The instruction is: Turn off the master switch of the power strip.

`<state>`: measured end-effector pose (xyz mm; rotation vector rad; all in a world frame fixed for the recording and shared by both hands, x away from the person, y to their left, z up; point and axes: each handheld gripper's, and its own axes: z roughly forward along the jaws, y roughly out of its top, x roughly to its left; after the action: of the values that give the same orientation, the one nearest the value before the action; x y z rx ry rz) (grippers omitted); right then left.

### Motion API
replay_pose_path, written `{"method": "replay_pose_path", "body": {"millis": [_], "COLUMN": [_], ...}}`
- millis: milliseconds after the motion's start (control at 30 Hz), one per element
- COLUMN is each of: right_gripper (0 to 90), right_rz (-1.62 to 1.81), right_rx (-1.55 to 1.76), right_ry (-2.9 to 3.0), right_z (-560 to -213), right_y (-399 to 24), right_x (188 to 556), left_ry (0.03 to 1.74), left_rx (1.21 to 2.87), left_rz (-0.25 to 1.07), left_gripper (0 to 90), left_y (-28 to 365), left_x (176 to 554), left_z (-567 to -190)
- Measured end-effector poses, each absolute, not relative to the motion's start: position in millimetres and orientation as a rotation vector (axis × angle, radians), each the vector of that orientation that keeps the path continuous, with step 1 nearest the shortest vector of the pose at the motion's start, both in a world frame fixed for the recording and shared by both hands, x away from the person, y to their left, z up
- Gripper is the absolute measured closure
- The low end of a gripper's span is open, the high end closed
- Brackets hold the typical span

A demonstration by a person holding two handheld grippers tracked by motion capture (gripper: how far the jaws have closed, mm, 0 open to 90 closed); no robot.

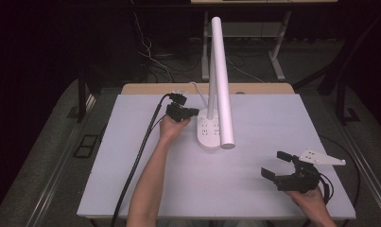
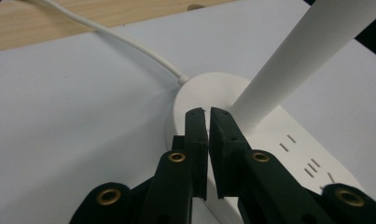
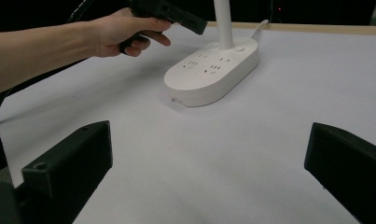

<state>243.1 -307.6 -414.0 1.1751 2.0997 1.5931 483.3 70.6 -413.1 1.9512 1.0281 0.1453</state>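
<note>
Left gripper: jaws nearly closed, holding nothing, tips over the lamp base by its stem. Right gripper: jaws wide open, empty, above the table, well apart from the lamp.

Lamp blocks table centre; bare room front, both sides.

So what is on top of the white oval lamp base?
On the white oval lamp base are socket slots, two round buttons and the white upright stem. The shut left gripper covers part of the top, so anything beneath it is hidden.
</note>
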Motion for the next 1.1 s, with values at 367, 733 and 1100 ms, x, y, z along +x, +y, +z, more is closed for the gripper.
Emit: {"method": "replay_pose_path", "body": {"millis": [367, 733, 1100], "right_gripper": [0.2, 0.2, 0.2], "right_rz": [1.592, 1.589, 1.588], "right_rx": [1.175, 1.171, 1.170], "right_ry": [2.101, 2.102, 2.102], "right_z": [-414.1, -414.3, -414.3], "right_y": [-306.9, -305.7, -305.3], "right_x": [242.9, 242.8, 242.8], "left_ry": [0.999, 0.955, 0.941], "left_rx": [1.930, 1.914, 1.881], "left_rz": [0.166, 0.180, 0.143], "left_gripper": [82.2, 70.0, 35.6], "left_y": [91.5, 118.4, 149.9], "left_x": [469.5, 452.5, 432.1], "left_z": [-383.1, -354.4, -335.6]}}
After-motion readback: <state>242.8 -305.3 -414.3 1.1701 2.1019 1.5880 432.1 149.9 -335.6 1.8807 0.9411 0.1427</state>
